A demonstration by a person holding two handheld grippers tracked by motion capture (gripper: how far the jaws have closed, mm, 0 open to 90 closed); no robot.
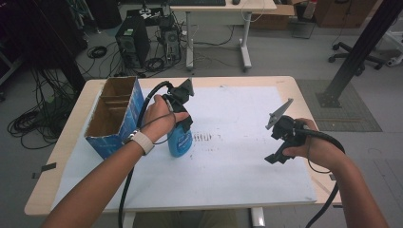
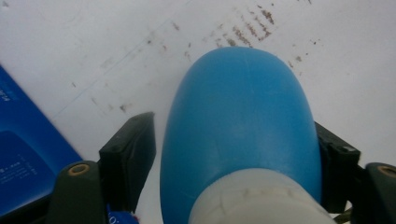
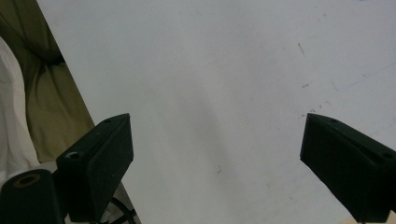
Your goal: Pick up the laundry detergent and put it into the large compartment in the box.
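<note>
Forearms enter from the bottom of the high view, each hand carrying a 2-finger gripper over a white sheet that covers the tabletop [image 1: 247, 185]. On the person's left, the left gripper [image 1: 183, 124] comes down from above onto a blue bottle [image 1: 180, 141] that stands upright on the sheet, just beside an open cardboard box [image 1: 116, 116] with blue printed sides. In the left gripper view the bottle [image 2: 243, 121] sits between the 2 black fingers [image 2: 128, 158]; the far finger lies against the bottle's side, while a thin sliver of white seems to show between the near finger and the plastic, so I cannot tell whether the grip is fully firm. A pale collar or cap [image 2: 259, 198] shows at the bottom of that view, near the camera. On the person's right, the right gripper [image 1: 278, 154] hovers well apart from the bottle, angled down at the bare sheet, its fingers [image 3: 100, 163] spread wide with nothing between them. Faint brown scuff marks [image 1: 203, 137] dot the sheet just beyond the bottle. The step in hand looks like securing the bottle for a lift. To do it well, I would judge that both fingers should press evenly on the rounded shoulder, squeezing squarely so the smooth plastic does not slip out or twist, and the lift should go straight up, keeping clear of the box wall beside it.
</note>
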